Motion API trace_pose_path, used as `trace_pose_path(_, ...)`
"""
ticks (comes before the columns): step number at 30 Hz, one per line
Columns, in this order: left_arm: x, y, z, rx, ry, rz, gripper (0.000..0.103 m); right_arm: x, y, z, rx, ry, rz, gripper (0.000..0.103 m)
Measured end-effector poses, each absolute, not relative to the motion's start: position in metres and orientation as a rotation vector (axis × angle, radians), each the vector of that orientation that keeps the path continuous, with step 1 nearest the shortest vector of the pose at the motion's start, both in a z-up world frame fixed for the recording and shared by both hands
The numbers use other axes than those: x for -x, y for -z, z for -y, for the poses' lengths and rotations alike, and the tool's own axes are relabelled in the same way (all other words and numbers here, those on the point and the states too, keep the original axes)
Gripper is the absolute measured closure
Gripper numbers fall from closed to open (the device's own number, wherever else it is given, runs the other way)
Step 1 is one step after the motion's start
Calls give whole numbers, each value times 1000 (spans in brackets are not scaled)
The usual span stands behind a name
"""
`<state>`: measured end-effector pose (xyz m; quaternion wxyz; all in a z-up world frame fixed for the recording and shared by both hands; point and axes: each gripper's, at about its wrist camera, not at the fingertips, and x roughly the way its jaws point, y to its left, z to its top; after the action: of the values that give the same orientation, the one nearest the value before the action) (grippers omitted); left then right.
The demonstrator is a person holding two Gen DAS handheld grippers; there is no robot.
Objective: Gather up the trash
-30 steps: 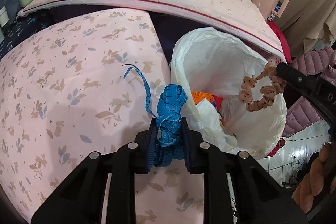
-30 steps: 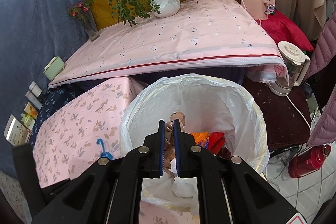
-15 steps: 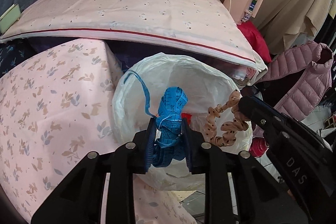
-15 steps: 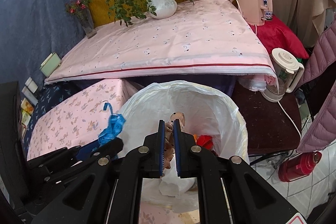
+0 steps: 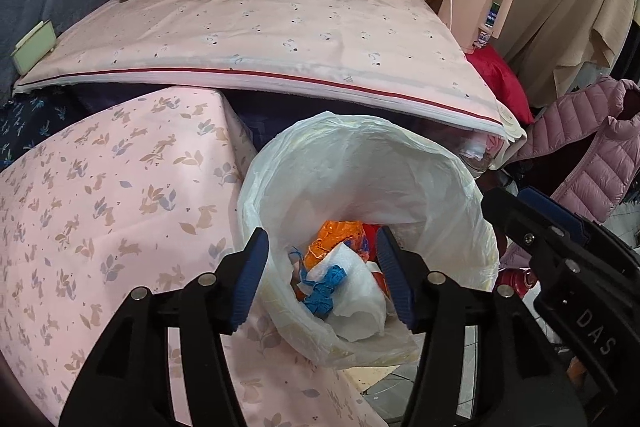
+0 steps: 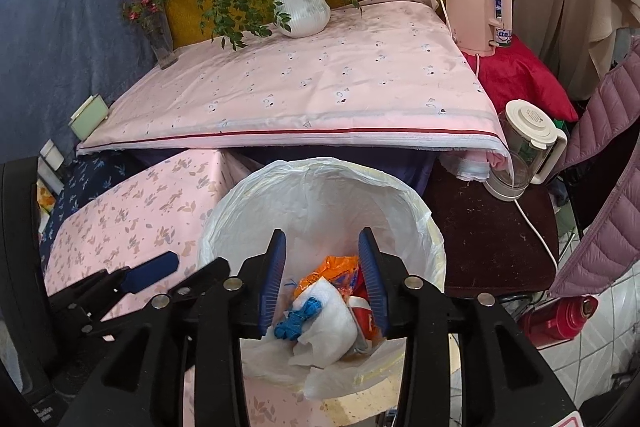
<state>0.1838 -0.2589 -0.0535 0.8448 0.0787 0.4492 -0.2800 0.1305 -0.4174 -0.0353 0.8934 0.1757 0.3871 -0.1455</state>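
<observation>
A crumpled blue tape measure (image 5: 320, 289) lies bunched inside the white-lined trash bin (image 5: 452, 183), on top of a wad of white tissue (image 5: 352, 291). Behind the tissue, still inside the bin, sits an orange wrapper (image 5: 336, 237), with something red beside it.

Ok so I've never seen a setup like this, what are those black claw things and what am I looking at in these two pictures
No robot here: a person holds a two-finger gripper in each hand, each with a camera looking along its fingers. One picture is from the left gripper, the other from the right gripper. Both hang over a trash bin lined with a white bag, beside a table with a pink rabbit-print cloth. Both sets of jaws are opening and hold nothing. In the bin lie a blue measuring tape, crumpled white paper and an orange wrapper.
</observation>
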Motion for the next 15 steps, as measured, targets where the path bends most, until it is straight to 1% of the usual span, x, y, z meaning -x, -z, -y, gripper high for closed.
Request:
trace_pose_path(1, -184, 53, 257, -168, 586, -945, 50, -130, 35, 416, -358, 303, -805, 60)
trace_pose_path(5, -179, 53, 251, -191, 556, -930, 50, -127, 37, 411, -332, 299, -825, 59)
trace_pose_path(9, -173, 53, 245, -217, 530, -919, 46, -122, 38, 406, -312, 291, -846, 59)
trace_pose_path(10, -170, 52, 243, -221, 526, -918, 44, -120, 38, 405, -303, 290, -849, 58)
trace_pose_path(13, -162, 50, 237, -228, 515, -920, 36, -112, 34, 401, -274, 301, -853, 48)
trace_pose_path(15, -156, 48, 234, -235, 509, -916, 34, -106, 30, 398, -259, 297, -854, 42)
